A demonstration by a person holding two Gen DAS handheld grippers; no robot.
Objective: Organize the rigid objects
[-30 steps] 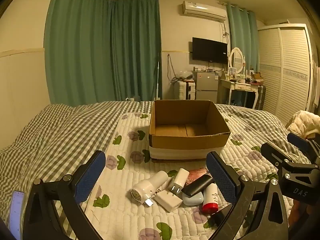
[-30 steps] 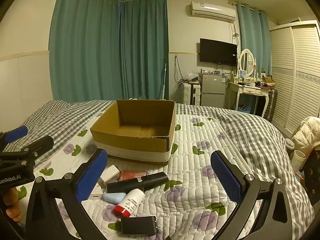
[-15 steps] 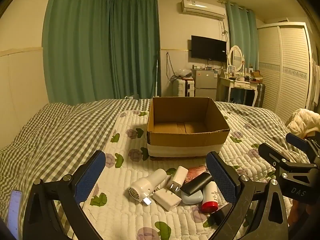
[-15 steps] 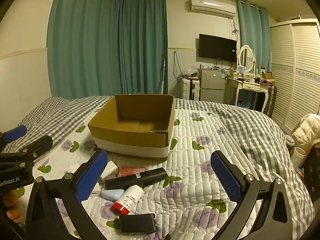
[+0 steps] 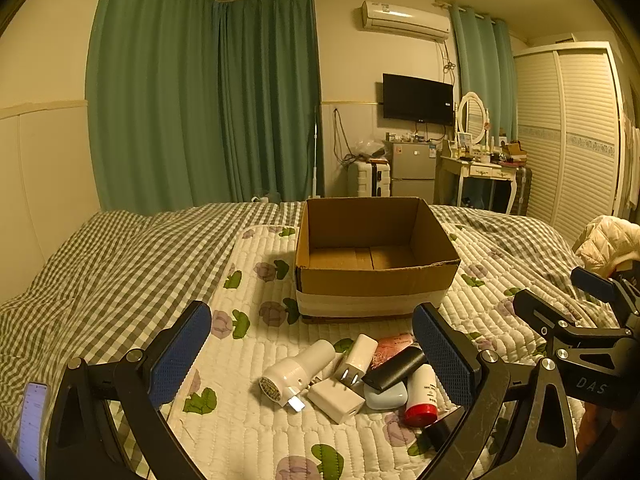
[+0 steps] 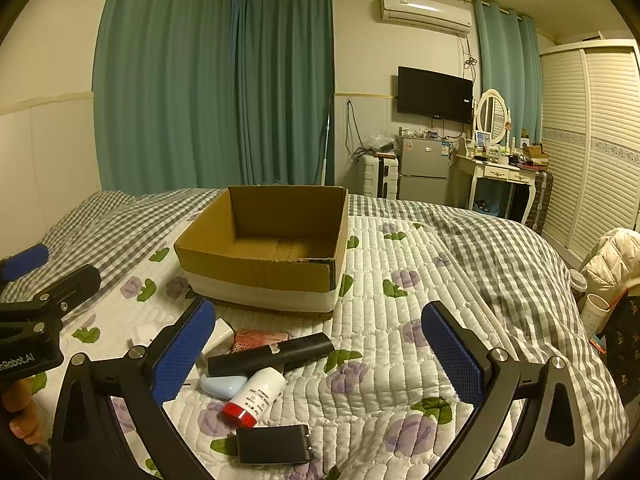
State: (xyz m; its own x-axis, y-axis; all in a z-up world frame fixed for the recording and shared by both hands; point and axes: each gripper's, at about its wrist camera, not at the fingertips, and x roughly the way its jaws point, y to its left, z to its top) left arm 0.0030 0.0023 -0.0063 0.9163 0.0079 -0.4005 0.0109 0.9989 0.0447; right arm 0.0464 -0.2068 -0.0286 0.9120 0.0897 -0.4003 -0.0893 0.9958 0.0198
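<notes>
An empty cardboard box (image 5: 376,276) (image 6: 256,276) stands on the quilt. In front of it lies a pile: a white cylinder device (image 5: 296,370), two white chargers (image 5: 358,360), a black bar (image 5: 394,368) (image 6: 272,354), a light blue case (image 6: 222,385), a white bottle with red cap (image 5: 420,400) (image 6: 254,398), a pink packet (image 6: 260,337) and a black box (image 6: 274,444). My left gripper (image 5: 312,354) is open above the pile, holding nothing. My right gripper (image 6: 320,354) is open, empty, right of the pile.
The bed has a checked cover (image 5: 100,264) and a floral quilt (image 6: 400,320). A phone (image 5: 32,420) lies at the far left. A cream jacket (image 6: 612,260) sits at the right. Curtains, a fridge and a dressing table stand behind.
Both grippers have pulled back and risen slightly; the box and pile sit a little lower and farther in view. Nothing was grasped.
</notes>
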